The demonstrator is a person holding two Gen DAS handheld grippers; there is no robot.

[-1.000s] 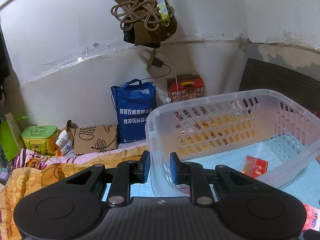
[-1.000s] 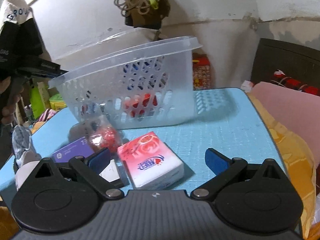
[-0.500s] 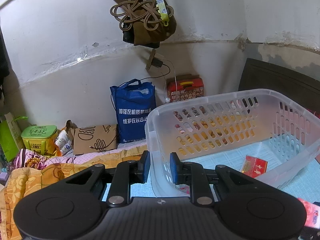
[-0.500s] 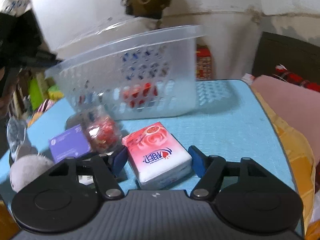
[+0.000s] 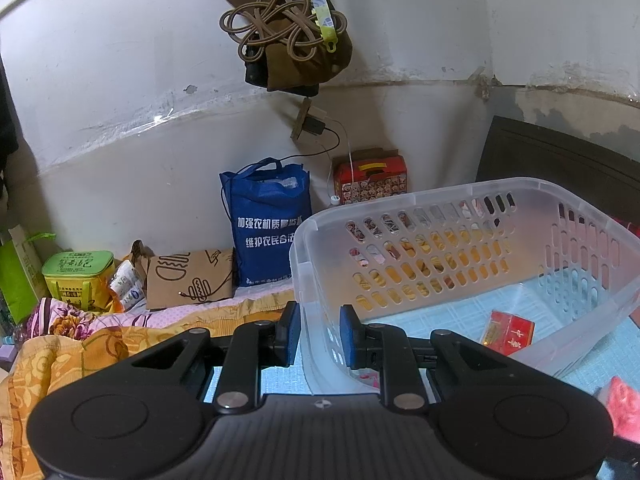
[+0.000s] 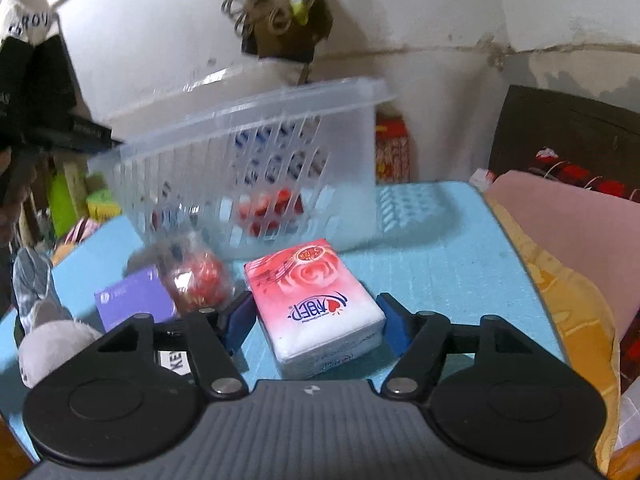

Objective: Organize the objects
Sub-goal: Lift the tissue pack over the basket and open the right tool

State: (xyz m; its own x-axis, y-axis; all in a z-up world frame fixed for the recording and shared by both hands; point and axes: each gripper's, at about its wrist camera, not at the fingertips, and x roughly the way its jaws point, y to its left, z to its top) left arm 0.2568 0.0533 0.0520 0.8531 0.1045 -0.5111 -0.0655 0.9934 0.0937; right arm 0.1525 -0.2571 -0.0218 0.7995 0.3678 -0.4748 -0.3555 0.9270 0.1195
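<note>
In the right wrist view the right gripper (image 6: 316,322) fills the bottom of the frame, its two blue pads set on either side of one pink tissue pack (image 6: 314,306) at centre; the pads sit at the pack's sides, but whether they press it cannot be told. A second ago the jaws stood wide with the pack off to the left pad; they have since narrowed around it. Left of the pack on the blue mat (image 6: 432,272) lie one clear bag of red sweets (image 6: 198,280), one purple box (image 6: 134,300) and one grey plush toy (image 6: 52,344) at the lower left edge. Beyond them, in the upper middle, stands one clear plastic basket (image 6: 256,168), blurred here. In the left wrist view the left gripper (image 5: 320,334) at lower centre pinches the basket's near wall (image 5: 316,280) between its two pads, as it did before. One red packet (image 5: 510,332) lies inside the basket at the right. Farther back at centre stands one blue bag (image 5: 268,224).
</note>
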